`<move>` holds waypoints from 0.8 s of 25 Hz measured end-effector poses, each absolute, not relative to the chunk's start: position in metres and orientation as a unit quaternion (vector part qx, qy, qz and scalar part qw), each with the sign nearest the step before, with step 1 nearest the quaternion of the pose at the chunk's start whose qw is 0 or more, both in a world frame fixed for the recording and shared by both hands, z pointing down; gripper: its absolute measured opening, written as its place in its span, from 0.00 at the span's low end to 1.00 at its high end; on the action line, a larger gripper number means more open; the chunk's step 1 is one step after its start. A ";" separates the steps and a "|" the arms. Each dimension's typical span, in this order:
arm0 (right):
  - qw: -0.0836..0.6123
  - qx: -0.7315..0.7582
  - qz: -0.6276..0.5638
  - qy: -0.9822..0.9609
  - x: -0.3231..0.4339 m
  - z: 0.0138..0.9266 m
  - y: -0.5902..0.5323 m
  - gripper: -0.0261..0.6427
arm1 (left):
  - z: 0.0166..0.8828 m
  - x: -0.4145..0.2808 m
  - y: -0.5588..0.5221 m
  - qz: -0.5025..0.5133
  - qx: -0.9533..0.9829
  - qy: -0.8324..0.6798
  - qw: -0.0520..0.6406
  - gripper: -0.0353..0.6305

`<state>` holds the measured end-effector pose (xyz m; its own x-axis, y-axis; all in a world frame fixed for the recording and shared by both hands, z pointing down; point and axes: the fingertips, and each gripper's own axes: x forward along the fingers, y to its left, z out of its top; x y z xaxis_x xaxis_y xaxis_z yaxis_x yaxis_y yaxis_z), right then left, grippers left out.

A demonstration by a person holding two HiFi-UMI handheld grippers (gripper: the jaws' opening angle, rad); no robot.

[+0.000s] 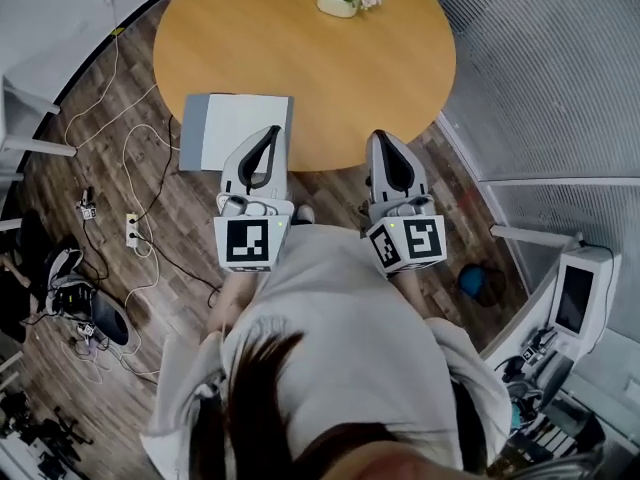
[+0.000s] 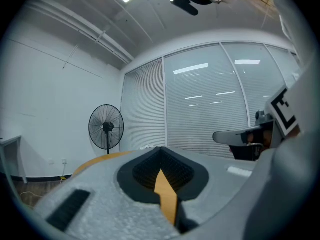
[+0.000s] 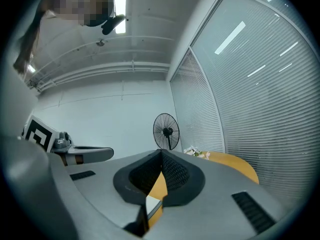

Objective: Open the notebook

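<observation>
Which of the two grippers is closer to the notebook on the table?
The left gripper: in the head view its shut jaws overlap the right side of the closed grey-and-white notebook, while the right gripper sits beyond that edge.

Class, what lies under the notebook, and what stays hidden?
The notebook rests on the round wooden table, its near-left corner past the table's edge, over the floor. Its pages are hidden by the closed cover, and the left gripper blocks one part from view.

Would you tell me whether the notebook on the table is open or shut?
Shut: the notebook lies flat at the edge of the round table, one plain cover showing, no spread pages.
</observation>
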<state>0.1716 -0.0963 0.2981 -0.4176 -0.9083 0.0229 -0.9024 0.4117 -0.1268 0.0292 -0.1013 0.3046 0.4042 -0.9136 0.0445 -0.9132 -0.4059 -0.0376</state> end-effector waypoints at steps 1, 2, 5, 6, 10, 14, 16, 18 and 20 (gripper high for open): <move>0.024 -0.537 -0.061 0.841 0.173 0.298 -0.098 0.04 | 0.304 0.031 -0.102 -0.030 -0.837 0.546 0.004 0.08; 0.024 -0.537 -0.060 0.841 0.176 0.297 -0.099 0.04 | 0.304 0.034 -0.103 -0.030 -0.837 0.546 0.004 0.08; 0.025 -0.545 -0.059 0.836 0.184 0.294 -0.102 0.04 | 0.303 0.040 -0.106 -0.030 -0.841 0.541 0.003 0.08; 0.027 -0.547 -0.061 0.834 0.184 0.294 -0.104 0.04 | 0.302 0.040 -0.108 -0.031 -0.841 0.540 0.003 0.08; 0.027 -0.549 -0.065 0.833 0.184 0.297 -0.108 0.04 | 0.304 0.039 -0.112 -0.030 -0.841 0.541 0.000 0.08; 0.017 -0.542 -0.064 0.838 0.181 0.300 -0.110 0.04 | 0.308 0.038 -0.114 -0.033 -0.841 0.540 -0.004 0.08; 0.014 -0.542 -0.066 0.838 0.182 0.302 -0.109 0.04 | 0.310 0.037 -0.115 -0.033 -0.840 0.542 -0.007 0.08; 0.013 -0.543 -0.067 0.837 0.182 0.303 -0.109 0.04 | 0.312 0.036 -0.116 -0.033 -0.838 0.544 -0.011 0.08; 0.011 -0.543 -0.067 0.837 0.182 0.303 -0.110 0.04 | 0.312 0.034 -0.116 -0.034 -0.837 0.546 -0.012 0.08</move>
<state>0.1817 -0.1096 0.3033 -0.4097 -0.9106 0.0544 -0.9075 0.4009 -0.1250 0.0342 -0.1164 0.3122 0.4016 -0.9131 0.0698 -0.9148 -0.4036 -0.0162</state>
